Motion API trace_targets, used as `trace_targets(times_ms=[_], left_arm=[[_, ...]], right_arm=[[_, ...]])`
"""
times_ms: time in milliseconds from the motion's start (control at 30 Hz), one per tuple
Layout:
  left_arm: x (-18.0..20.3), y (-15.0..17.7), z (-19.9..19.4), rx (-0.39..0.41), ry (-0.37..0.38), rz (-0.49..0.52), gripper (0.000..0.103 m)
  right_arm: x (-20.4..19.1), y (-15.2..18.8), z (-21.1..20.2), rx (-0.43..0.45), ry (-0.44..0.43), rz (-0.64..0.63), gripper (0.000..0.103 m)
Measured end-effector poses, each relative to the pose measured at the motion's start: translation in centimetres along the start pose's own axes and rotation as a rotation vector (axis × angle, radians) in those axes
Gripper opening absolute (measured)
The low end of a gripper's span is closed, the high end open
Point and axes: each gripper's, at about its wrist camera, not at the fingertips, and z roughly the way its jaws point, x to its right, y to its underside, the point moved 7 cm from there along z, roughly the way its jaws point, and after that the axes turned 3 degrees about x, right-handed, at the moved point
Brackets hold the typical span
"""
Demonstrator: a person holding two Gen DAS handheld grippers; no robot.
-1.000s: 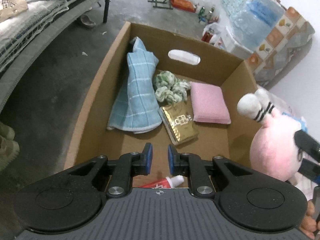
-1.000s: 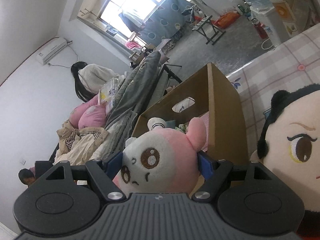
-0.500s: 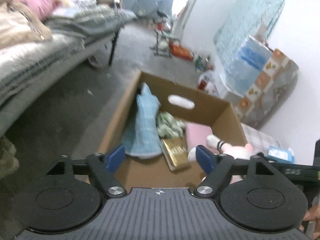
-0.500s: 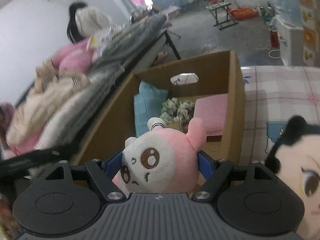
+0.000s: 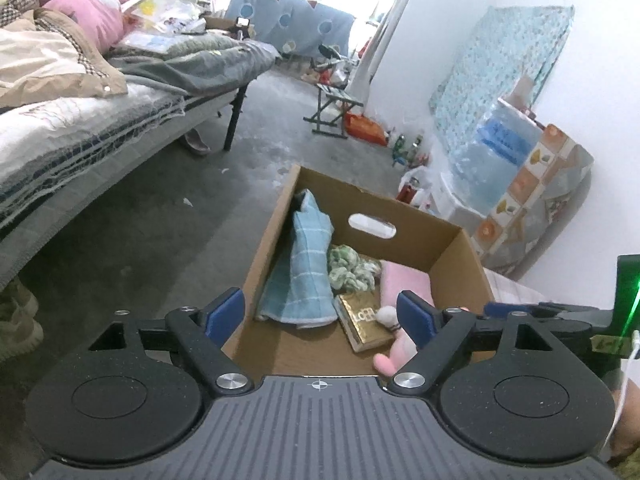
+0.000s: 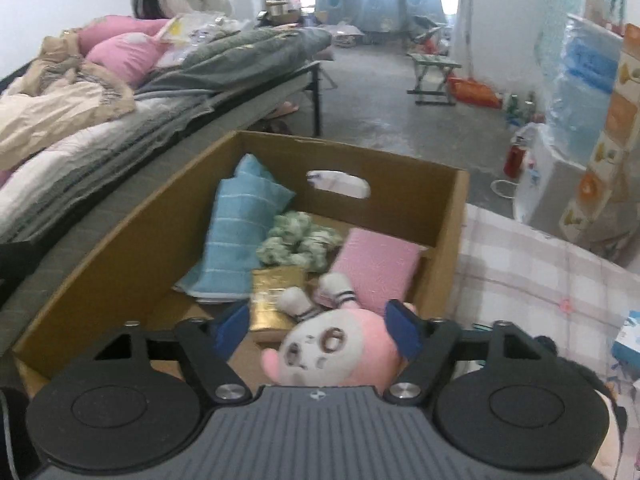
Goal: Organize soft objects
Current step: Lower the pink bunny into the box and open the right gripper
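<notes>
A pink and white plush (image 6: 336, 344) lies face up and tilted between the fingers of my right gripper (image 6: 316, 326), low over the near end of the cardboard box (image 6: 400, 208). The right pad touches its head and the left pad stands clear of it, so the jaws do not press on it. In the left wrist view the plush (image 5: 396, 350) peeks out behind one finger. My left gripper (image 5: 320, 312) is open and empty above the box's (image 5: 452, 240) near edge. Inside lie a blue towel (image 6: 236, 232), a green scrunchie (image 6: 296, 244), a pink pad (image 6: 376, 264) and a gold packet (image 6: 272, 296).
A bed (image 6: 120, 120) piled with blankets and pink pillows runs along the left, with a person sitting at its far end. A checked cloth (image 6: 540, 280) covers the surface right of the box, and a black-haired plush (image 6: 554, 346) lies there. Bundles stand against the right wall.
My left gripper went from shut to wide open and tipped up. The right gripper rolled and carried the pink plush over the box; the plush has slipped lower and tilted between the fingers.
</notes>
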Motion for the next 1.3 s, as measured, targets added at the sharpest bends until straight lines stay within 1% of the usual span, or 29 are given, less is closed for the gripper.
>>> trace_targets(times_ms=[100,167,233,267,300,333,400,467,500,567,667,700,733,800,833,900,1000,1067,1167,1233,1300], left_arm=[[-0.6,-0.4,-0.8,0.03,-0.01,-0.005,0.084],[-0.9,-0.7,-1.3,0.044,-0.017,-0.013,0.085],[-1.4,-0.9,-1.7,0.058,-0.025,-0.022,0.087],[-1.7,-1.0,-1.9,0.065,-0.031,-0.026,0.087],[-1.9,-1.1,-2.0,0.068,-0.034,-0.028,0.087],[-2.2,-1.2,-2.0,0.07,-0.036,-0.031,0.087],[-2.5,-1.2,-2.1,0.071,-0.037,-0.035,0.087],[-2.9,-1.1,-2.1,0.071,-0.035,-0.045,0.087],[-3.1,-1.1,-2.1,0.073,-0.033,-0.052,0.087],[-3.5,-1.0,-2.2,0.079,-0.029,-0.066,0.087],[-4.3,-0.9,-2.2,0.081,-0.031,-0.081,0.087],[-4.4,-0.8,-2.3,0.08,-0.034,-0.082,0.087],[-4.7,-0.8,-2.3,0.078,-0.038,-0.084,0.087],[-5.1,-0.9,-2.3,0.078,-0.045,-0.089,0.087],[-5.2,-0.9,-2.4,0.08,-0.048,-0.093,0.087],[-5.5,-0.9,-2.5,0.08,-0.051,-0.102,0.087],[-5.9,-0.8,-2.5,0.081,-0.053,-0.111,0.087],[-6.0,-0.7,-2.4,0.076,-0.053,-0.113,0.087],[-6.2,-0.6,-2.2,0.065,-0.049,-0.118,0.087],[-6.3,-0.7,-2.3,0.068,-0.046,-0.119,0.087],[-6.4,-0.7,-2.3,0.071,-0.047,-0.12,0.087]], right_arm=[[-1.6,-0.2,0.5,-0.049,-0.086,0.021,0.044],[-2.8,-0.2,1.0,-0.092,-0.171,0.066,0.044],[-4.4,0.0,1.7,-0.186,-0.28,0.13,0.044],[-4.9,0.2,1.9,-0.225,-0.308,0.156,0.048],[-5.3,0.5,2.3,-0.265,-0.321,0.181,0.053],[-5.7,0.9,2.9,-0.311,-0.326,0.208,0.056],[-6.1,2.1,4.4,-0.424,-0.33,0.272,0.057],[-6.3,3.9,6.4,-0.568,-0.315,0.349,0.057],[-6.3,4.6,7.2,-0.613,-0.299,0.372,0.057],[-6.6,5.5,8.4,-0.66,-0.282,0.376,0.057],[-7.6,5.9,10.4,-0.687,-0.275,0.367,0.054],[-7.9,5.8,10.9,-0.687,-0.271,0.368,0.057],[-8.1,5.4,11.3,-0.675,-0.267,0.366,0.058],[-8.9,4.1,11.9,-0.629,-0.278,0.327,0.056],[-9.2,3.6,12.3,-0.619,-0.282,0.328,0.056],[-9.6,3.2,13.2,-0.615,-0.29,0.35,0.056],[-10.2,2.5,14.2,-0.582,-0.355,0.417,0.055],[-10.0,2.3,14.7,-0.576,-0.385,0.471,0.055],[-9.5,2.8,14.3,-0.585,-0.393,0.497,0.055],[-9.4,3.4,13.8,-0.615,-0.377,0.483,0.055],[-9.6,4.0,13.4,-0.637,-0.377,0.46,0.053]])
